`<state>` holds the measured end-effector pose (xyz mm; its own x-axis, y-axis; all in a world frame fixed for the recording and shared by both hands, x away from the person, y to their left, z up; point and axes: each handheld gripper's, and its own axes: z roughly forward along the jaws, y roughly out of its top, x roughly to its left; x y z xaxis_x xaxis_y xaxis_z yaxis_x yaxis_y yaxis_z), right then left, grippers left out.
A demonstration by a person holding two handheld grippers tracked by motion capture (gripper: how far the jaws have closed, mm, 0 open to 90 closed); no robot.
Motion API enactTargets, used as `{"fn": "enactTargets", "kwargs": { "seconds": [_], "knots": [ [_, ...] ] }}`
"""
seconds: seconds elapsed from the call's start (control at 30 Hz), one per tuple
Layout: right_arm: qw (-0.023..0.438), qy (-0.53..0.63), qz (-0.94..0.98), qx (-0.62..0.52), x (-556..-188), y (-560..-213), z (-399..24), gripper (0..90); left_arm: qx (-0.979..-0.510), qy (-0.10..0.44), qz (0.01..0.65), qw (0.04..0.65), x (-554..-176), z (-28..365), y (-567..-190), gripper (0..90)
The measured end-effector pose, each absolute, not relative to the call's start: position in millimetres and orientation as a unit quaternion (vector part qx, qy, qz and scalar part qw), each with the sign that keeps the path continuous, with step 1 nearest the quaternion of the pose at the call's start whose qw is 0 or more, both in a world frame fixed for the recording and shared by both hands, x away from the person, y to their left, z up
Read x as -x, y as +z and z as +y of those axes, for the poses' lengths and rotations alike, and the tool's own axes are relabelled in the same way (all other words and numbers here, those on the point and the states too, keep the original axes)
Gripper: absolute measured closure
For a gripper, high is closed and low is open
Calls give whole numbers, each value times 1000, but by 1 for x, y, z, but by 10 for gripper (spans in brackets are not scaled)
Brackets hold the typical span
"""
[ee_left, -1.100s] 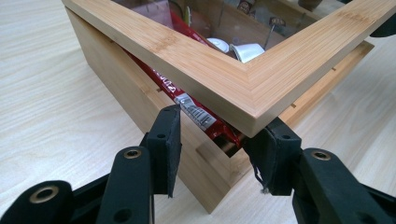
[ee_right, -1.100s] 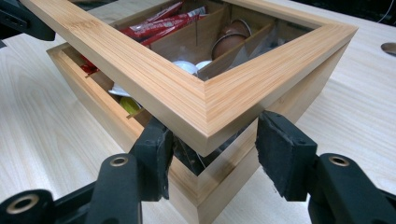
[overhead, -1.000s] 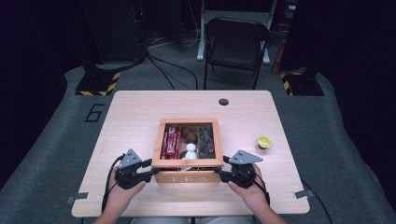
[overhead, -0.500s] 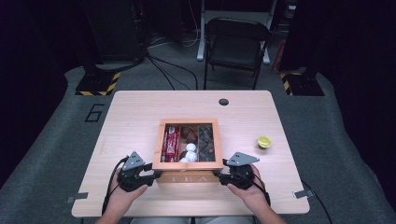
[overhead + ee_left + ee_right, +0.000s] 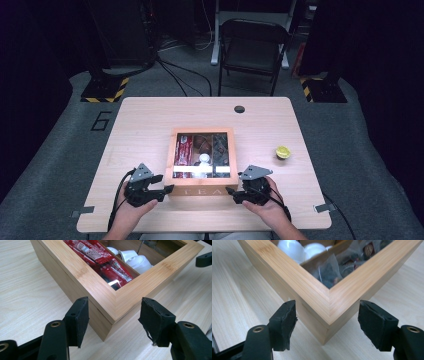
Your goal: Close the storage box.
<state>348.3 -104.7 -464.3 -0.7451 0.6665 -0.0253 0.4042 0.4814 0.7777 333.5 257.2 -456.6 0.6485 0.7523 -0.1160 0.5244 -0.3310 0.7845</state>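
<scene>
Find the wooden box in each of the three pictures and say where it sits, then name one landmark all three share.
High view: the wooden box sits at the table's near middle, between the two grippers.
Left gripper view: one box corner points between the open jaws, red packets behind it.
Right gripper view: another corner points between the open jaws.
Shared landmark: the white pods inside.

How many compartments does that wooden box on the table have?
3, side by side in the lidded bamboo box: the left one holds red sachets, the middle one white capsules, the right one clear-wrapped dark tea bags. More contents may lie hidden beneath.
</scene>
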Motion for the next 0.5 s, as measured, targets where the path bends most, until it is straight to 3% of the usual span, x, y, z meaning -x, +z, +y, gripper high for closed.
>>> {"fn": "enactTargets", "kwargs": {
  "seconds": [0.5],
  "knots": [
    [154, 418, 835, -324, -353, -466, -112, 284, -814, 123, 393, 410, -336, 254, -464, 364]
  ]
}}
